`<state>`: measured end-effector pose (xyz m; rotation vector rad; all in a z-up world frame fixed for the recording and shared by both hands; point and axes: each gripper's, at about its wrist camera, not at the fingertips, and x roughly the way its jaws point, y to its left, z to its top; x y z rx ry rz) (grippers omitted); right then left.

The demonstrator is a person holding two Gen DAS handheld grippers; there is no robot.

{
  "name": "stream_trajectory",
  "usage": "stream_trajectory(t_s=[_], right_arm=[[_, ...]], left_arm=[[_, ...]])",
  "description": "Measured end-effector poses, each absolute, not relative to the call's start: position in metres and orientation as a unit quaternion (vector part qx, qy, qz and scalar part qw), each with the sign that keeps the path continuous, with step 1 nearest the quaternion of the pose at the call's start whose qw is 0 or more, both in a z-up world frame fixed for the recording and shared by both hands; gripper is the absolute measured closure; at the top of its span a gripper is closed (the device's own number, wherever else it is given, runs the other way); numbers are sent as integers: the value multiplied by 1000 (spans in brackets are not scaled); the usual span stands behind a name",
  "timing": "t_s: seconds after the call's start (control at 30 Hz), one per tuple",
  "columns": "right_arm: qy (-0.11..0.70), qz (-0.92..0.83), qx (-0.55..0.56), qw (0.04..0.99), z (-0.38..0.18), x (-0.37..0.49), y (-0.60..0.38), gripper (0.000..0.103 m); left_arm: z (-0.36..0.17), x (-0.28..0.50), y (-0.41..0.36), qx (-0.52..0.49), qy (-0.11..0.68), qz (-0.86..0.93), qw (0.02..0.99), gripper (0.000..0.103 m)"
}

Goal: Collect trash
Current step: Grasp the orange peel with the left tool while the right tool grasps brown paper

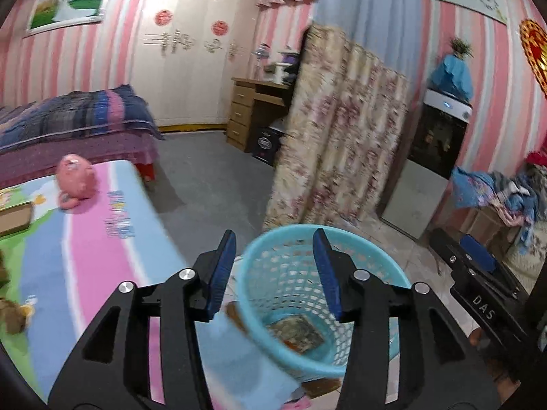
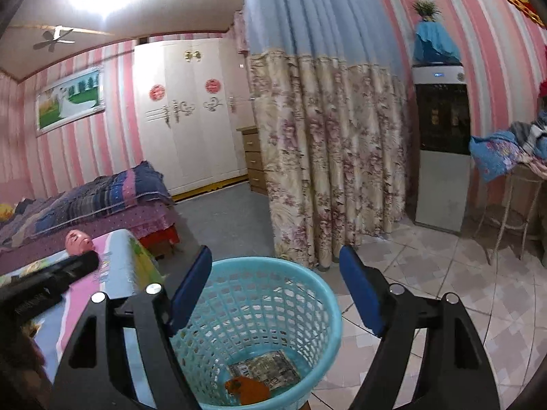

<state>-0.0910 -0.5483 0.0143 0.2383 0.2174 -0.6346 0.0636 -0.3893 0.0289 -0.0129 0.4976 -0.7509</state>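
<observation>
A light blue mesh wastebasket (image 1: 273, 249) (image 2: 318, 290) stands on the floor beside the table. A printed wrapper (image 1: 297, 333) (image 2: 265, 367) and an orange scrap (image 2: 248, 389) lie in its bottom. My left gripper (image 1: 275, 270) is open and empty above the basket. My right gripper (image 2: 275, 285) is open and empty above the basket too. The right gripper (image 1: 478, 273) shows at the right in the left wrist view. The left gripper's body (image 2: 48, 280) shows at the left in the right wrist view.
A table with a pink, blue and green cloth (image 1: 85, 256) (image 2: 112, 273) is at the left, with a pink plush toy (image 1: 75, 179) (image 2: 79, 242) and a cardboard box (image 1: 13, 217). A floral curtain (image 1: 335, 143), a bed (image 1: 68, 126) and a water dispenser (image 2: 441, 150) stand beyond.
</observation>
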Motion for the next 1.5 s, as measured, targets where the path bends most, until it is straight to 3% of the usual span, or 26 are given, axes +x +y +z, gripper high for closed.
stream_trajectory(t_s=[0.07,0.13,0.27,0.57,0.8,0.97,1.0,1.03,1.07,1.17,1.5], right_arm=[[102,-288,103,947,21,-87,-537,27],[96,-261,92,956,32,-79,-520,27],[79,-206,105,970,53,-62,-485,27],[104,-30,131,985,71,11,-367,24],[147,30,102,983,13,43,-295,24],[202,51,69,976,-20,55,-267,24],[204,51,59,976,-22,56,-264,24],[207,50,50,976,-23,58,-261,24],[212,50,47,975,-24,61,-259,24],[225,50,50,972,-33,71,-252,23],[313,71,27,947,-63,124,-212,23]], left_arm=[[38,62,-363,-8,228,-338,913,36],[47,61,-327,-5,219,-309,925,27],[53,63,-244,8,214,-251,944,17],[26,90,-60,20,226,-75,971,12],[-43,137,-11,-39,324,-47,944,12],[-61,157,0,-43,364,-22,930,13],[-64,162,0,-43,374,-26,926,14],[-67,163,-2,-40,384,-34,922,27],[-70,167,-3,-38,398,-45,915,47],[-75,166,-2,-42,403,-53,913,70],[-37,137,0,-75,321,-77,941,74]])
